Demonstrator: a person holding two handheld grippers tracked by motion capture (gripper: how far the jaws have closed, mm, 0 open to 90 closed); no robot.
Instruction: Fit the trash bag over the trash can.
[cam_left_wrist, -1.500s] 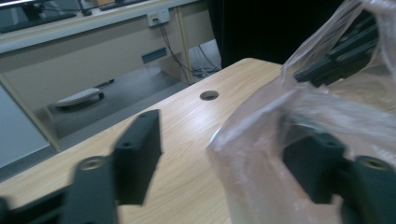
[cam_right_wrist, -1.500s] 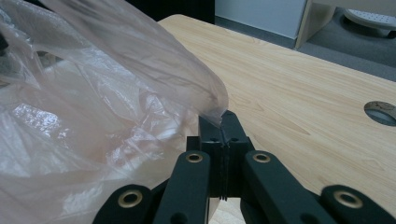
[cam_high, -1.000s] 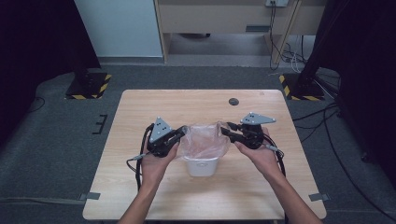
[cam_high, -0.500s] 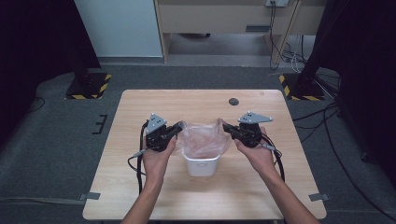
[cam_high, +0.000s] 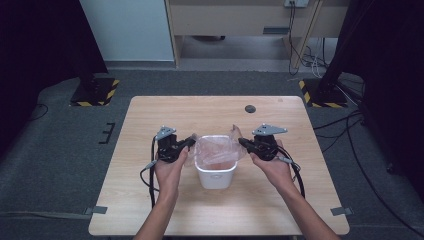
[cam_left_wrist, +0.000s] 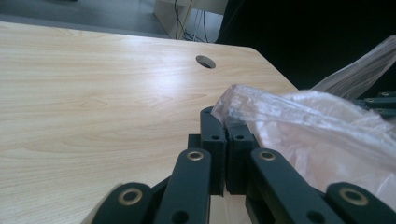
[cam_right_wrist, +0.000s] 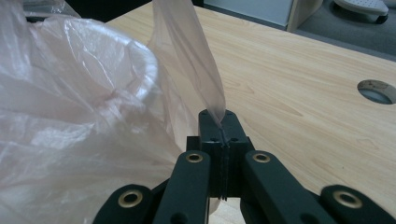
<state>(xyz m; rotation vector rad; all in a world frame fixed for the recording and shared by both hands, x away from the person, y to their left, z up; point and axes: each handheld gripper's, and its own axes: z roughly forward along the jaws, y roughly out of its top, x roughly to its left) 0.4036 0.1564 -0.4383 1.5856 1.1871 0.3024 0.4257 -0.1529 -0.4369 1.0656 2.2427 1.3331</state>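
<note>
Since the earlier frames we have brought both hands lower, drawing the pink plastic bag (cam_high: 216, 149) down over the small white bin (cam_high: 216, 173), and the right hand-held gripper (cam_high: 243, 144) has just been closing its jaws, with a flap of the bag now between them. The left hand-held gripper (cam_high: 190, 143) is likewise clamped on the bag's film at the opposite edge, its jaws pressed together in the left gripper view (cam_left_wrist: 226, 135). In the right gripper view the strip of film rises straight up out of the closed jaws (cam_right_wrist: 219, 123). The bin stands near the middle of the worktop (cam_high: 150, 115), a little toward the near edge, directly between our two hand-held grippers, each just beside its rim and about equally close. We judge that the coming move turns on this symmetry: the bag mouth is stretched left to right across the bin, so both hands should pull outward and down over the rim together.
</note>
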